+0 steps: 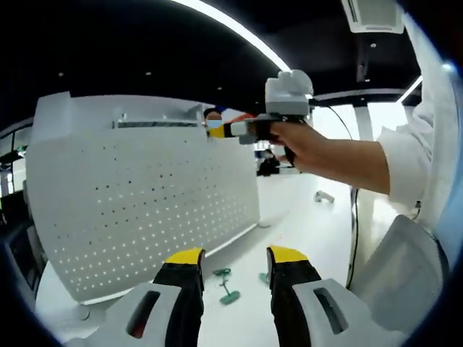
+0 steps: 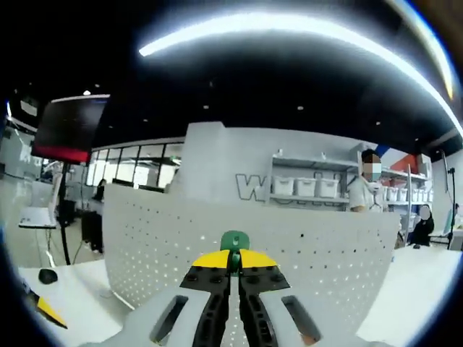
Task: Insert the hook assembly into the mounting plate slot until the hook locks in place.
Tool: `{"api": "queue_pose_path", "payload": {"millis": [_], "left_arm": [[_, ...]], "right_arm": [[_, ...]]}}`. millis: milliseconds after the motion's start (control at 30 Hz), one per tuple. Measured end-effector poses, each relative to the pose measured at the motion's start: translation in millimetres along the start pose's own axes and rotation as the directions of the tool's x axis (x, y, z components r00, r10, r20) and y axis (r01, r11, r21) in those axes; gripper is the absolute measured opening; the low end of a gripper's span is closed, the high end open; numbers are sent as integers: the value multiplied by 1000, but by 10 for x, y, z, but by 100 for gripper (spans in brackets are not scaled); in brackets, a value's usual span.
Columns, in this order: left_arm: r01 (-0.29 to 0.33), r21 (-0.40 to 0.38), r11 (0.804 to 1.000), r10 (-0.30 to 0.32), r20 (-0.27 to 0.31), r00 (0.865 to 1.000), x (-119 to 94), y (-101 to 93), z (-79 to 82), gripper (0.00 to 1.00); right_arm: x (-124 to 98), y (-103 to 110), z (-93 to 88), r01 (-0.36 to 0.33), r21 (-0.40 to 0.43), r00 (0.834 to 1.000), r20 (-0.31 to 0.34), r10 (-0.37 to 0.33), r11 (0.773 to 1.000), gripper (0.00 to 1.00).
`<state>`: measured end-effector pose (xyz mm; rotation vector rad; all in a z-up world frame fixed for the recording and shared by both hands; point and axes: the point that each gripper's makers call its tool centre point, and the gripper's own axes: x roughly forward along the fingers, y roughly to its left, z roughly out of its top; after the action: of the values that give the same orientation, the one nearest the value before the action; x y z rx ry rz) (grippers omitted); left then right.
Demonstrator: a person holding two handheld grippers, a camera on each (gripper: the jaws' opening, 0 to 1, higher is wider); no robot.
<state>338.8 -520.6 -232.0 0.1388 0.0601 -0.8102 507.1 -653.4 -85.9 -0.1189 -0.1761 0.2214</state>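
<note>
Standing upright on the white surface (image 1: 304, 231), the perforated white mounting plate (image 1: 145, 210) fills the left half of the left gripper view. The left gripper (image 1: 235, 260) hangs low before it, its yellow-tipped jaws spread apart with nothing between them. On the surface just beyond those jaws lie two green hooks, one (image 1: 228, 288) between the jaws and another (image 1: 264, 277) partly hidden beside the right jaw. Higher up, a person's hand (image 1: 307, 144) carries the right gripper (image 1: 217, 131) at the plate's upper edge.

In the right gripper view, the right gripper (image 2: 234, 262) is clenched on a green hook assembly (image 2: 234, 242), whose top pokes out above the jaw tips, close in front of the mounting plate (image 2: 318, 267). Behind the plate, wall shelves (image 2: 311, 196) carry white bins (image 2: 304, 186); their contents cannot be made out.
</note>
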Motion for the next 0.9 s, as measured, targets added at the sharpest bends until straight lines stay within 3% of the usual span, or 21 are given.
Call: {"api": "queue_pose_path", "payload": {"millis": [600,900], "left_arm": [[-11,6,1000,12,-16,1000,15,48,-47,35],[-15,-7,1000,15,-9,1000,26,84,-37,35]], "right_arm": [[607,-102,-65,46,-31,999,19,-46,998,1],[714,-125,-204,58,-48,998,-4,-59,997,1]]}}
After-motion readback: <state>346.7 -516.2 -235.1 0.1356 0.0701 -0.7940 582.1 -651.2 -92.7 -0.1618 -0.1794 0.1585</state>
